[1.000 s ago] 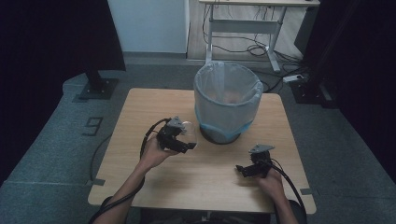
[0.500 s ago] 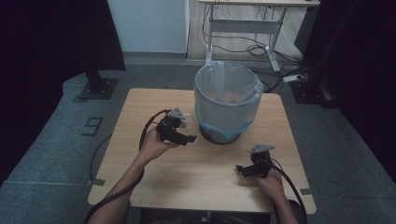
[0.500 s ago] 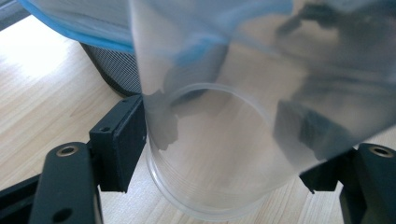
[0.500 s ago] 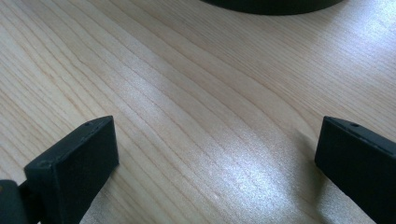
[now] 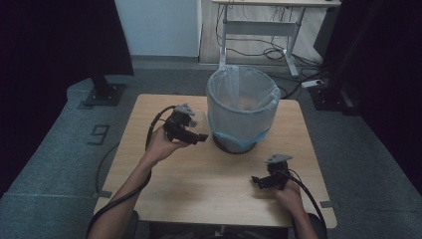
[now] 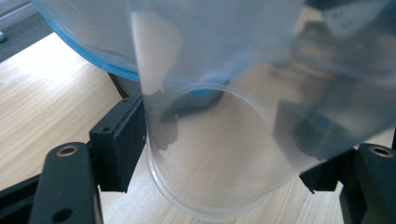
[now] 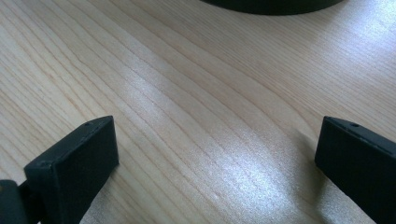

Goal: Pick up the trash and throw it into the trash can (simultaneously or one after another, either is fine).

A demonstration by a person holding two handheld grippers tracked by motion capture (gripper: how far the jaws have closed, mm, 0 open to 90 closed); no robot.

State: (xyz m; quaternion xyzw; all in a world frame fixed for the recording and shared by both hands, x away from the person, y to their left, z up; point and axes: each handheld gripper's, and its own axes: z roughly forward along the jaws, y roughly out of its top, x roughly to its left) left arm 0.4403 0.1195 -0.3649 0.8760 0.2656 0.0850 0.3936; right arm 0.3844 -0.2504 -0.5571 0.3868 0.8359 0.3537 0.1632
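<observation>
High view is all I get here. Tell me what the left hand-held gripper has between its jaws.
Observer: A clear plastic cup, its open mouth toward the camera, pinched between the jaws of the left hand-held gripper.
Operator: Report what is behind it.
Observer: The bin, close up, with its liner's blue edge.
Operator: Now check the right one.
Observer: The right hand-held gripper has its jaws wide apart over bare table, nothing between them.

The left gripper (image 5: 191, 130) hung raised near the surface's (image 5: 199, 184) left half, fingers (image 6: 122, 140) clamped (forearm outstretched); the right gripper (image 5: 261, 181) rested low by the near right corner, fingers (image 7: 77, 161) spread wide.
</observation>
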